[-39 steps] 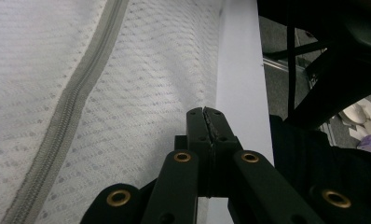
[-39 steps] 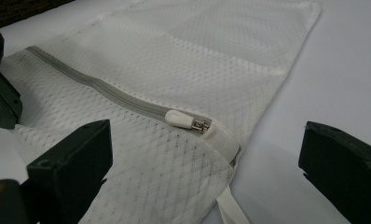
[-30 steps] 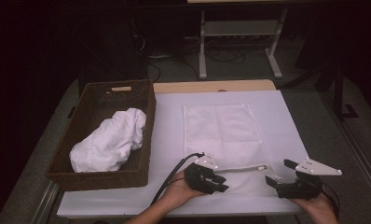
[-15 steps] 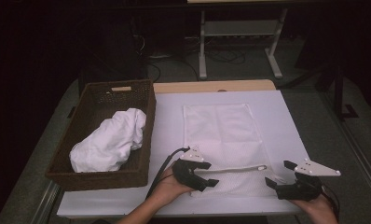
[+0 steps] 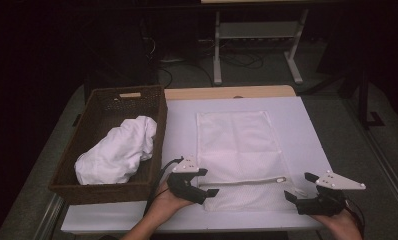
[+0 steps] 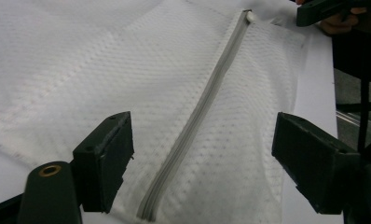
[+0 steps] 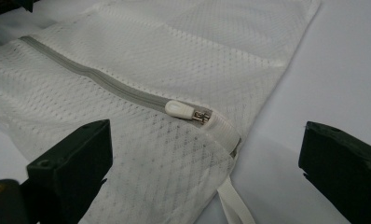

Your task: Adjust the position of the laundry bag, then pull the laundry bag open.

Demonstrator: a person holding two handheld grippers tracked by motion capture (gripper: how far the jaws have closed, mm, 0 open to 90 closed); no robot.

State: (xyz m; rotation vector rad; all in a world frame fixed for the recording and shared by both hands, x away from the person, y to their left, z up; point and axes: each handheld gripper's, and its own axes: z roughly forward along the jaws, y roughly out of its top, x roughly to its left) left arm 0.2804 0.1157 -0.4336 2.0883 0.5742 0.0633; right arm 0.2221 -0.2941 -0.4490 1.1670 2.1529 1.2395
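A white mesh laundry bag [image 5: 235,145] lies flat on the white table [image 5: 307,125]. Its grey zipper [image 5: 242,181] runs across near the front edge. My left gripper [image 5: 208,182] hovers at the bag's left front corner. In the left gripper view my left gripper [image 6: 202,140] has just been opening its jaws; the zipper [image 6: 197,116] runs between them untouched. My right gripper [image 5: 299,186] stands open at the bag's right front corner. In the right gripper view the white zipper pull [image 7: 179,109] lies just ahead of my right gripper [image 7: 207,144], at the zipper's end.
A dark wicker basket [image 5: 87,125] stands at the table's left and holds a bundled white cloth [image 5: 119,150]. A black cable [image 5: 162,172] trails from the left gripper beside the basket. A metal stand [image 5: 257,30] is on the floor beyond the table.
The left gripper has slid left along the zipper to the bag's left corner and its jaws have spread apart. The right gripper has kept still.
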